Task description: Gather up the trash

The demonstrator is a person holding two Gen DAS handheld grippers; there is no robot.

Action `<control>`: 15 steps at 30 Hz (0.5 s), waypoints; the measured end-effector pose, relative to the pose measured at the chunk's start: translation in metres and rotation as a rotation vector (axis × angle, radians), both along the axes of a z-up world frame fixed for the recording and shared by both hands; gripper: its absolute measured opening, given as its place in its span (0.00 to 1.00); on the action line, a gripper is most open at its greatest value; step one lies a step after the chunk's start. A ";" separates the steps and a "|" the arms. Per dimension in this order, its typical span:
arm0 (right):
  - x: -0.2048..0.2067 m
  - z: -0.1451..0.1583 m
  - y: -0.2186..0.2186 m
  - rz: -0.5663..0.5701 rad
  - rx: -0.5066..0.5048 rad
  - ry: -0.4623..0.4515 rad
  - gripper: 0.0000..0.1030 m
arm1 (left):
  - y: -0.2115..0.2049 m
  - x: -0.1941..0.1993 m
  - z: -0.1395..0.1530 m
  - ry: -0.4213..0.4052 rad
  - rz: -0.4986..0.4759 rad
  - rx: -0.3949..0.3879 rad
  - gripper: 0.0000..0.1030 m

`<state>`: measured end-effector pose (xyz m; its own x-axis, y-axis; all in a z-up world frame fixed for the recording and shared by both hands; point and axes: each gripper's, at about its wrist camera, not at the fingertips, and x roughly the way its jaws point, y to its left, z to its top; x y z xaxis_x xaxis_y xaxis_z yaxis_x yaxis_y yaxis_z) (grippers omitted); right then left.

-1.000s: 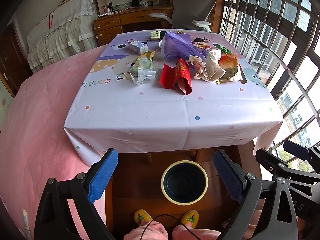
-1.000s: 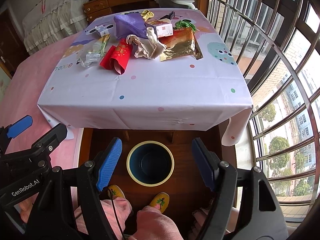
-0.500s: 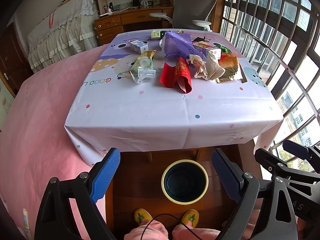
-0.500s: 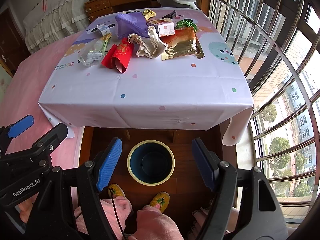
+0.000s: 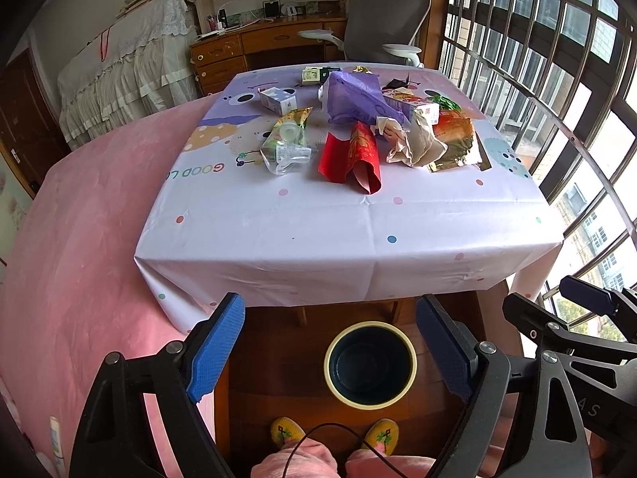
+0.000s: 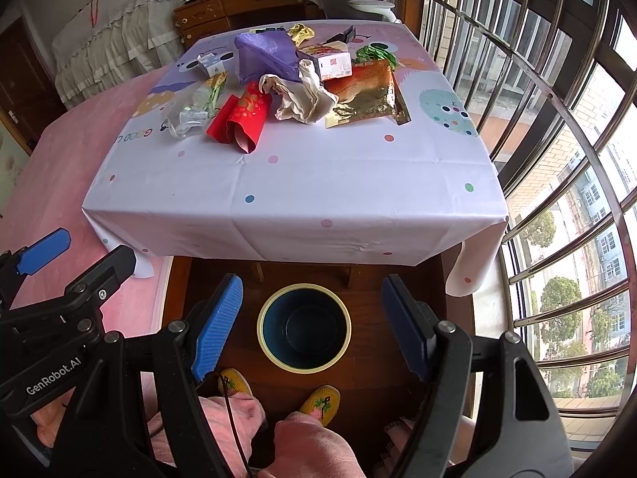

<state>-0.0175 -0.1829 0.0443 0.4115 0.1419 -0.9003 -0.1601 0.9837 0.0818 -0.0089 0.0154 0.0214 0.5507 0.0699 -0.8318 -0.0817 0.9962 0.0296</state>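
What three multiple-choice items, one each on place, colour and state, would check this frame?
1. Where is the round cream-rimmed dark bin?
A. on the table
B. on the wooden floor in front of the table
C. on the bed

2. What colour is the folded paper envelope nearest the table's front edge?
A. red
B. green
C. black

3. How are the two tools?
A. both open, empty
B. both shut on trash
C. left holding a bottle

Answers: 1 B, the bin stands below the tablecloth's edge; 2 A, it is red; 3 A, left tool and right tool gape with nothing between.
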 end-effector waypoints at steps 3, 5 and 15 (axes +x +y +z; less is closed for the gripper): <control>0.004 0.007 0.002 0.008 0.016 -0.011 0.69 | 0.002 0.000 0.012 -0.010 0.019 0.014 0.87; 0.008 0.010 -0.001 0.014 0.030 -0.023 0.69 | 0.006 0.001 0.018 -0.018 0.033 0.022 0.87; 0.042 0.016 0.029 0.044 0.069 -0.047 0.69 | 0.045 0.016 0.041 -0.074 0.073 0.041 0.86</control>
